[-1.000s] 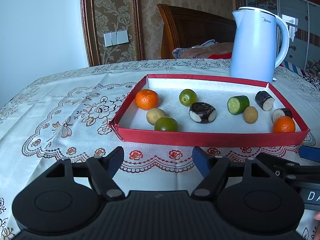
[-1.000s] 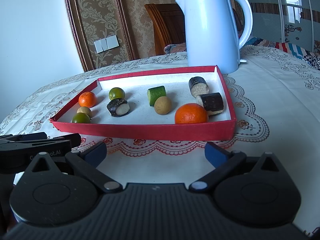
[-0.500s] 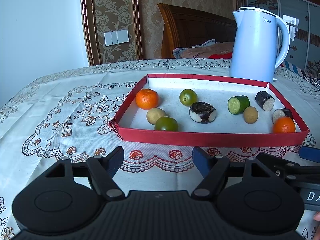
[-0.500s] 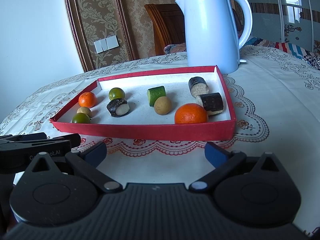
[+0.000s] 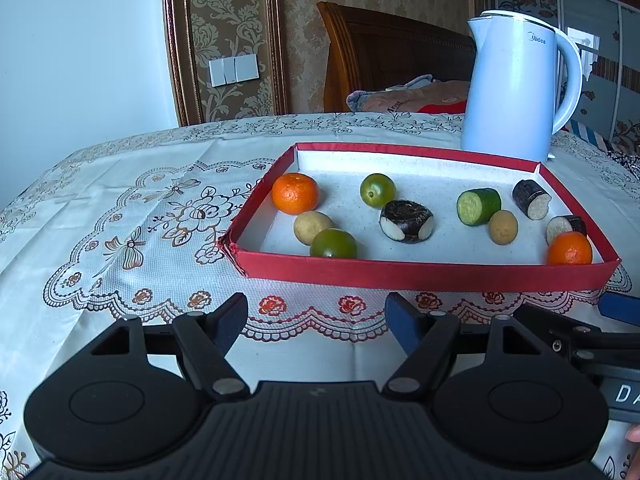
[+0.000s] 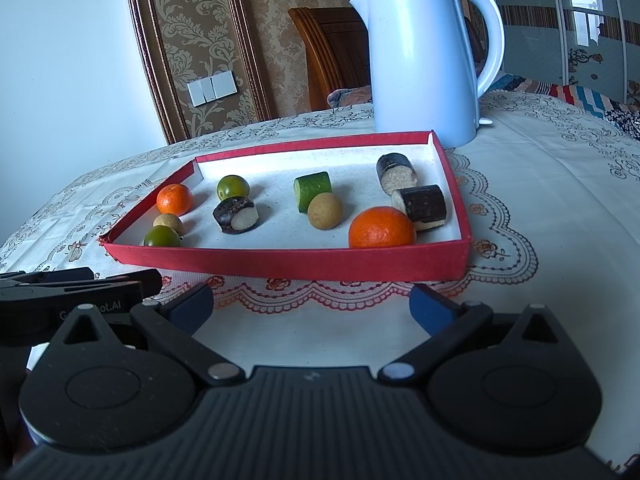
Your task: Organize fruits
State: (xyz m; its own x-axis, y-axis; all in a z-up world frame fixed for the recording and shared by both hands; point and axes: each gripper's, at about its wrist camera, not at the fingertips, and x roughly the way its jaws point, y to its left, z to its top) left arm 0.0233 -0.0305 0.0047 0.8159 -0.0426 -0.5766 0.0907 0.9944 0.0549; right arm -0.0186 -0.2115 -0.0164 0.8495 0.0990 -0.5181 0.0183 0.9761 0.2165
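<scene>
Both sets of jaws stood open and empty over the desk, short of the red tray [image 5: 424,274] filling mid-frame. The left gripper [image 5: 316,316] faced the tray's left cluster, led by the green citrus [image 5: 333,243]. The right gripper [image 6: 310,304] sat nearer the orange [image 6: 381,227] at its lower right.

White electric kettle [image 5: 516,92] upright at the far side of a floral lace tablecloth [image 5: 132,216]; behind it a wooden headboard [image 5: 384,52], crumpled bedding, possibly a blanket [image 5: 404,94], patterned wallpaper, triple wall switch [image 5: 233,70].
</scene>
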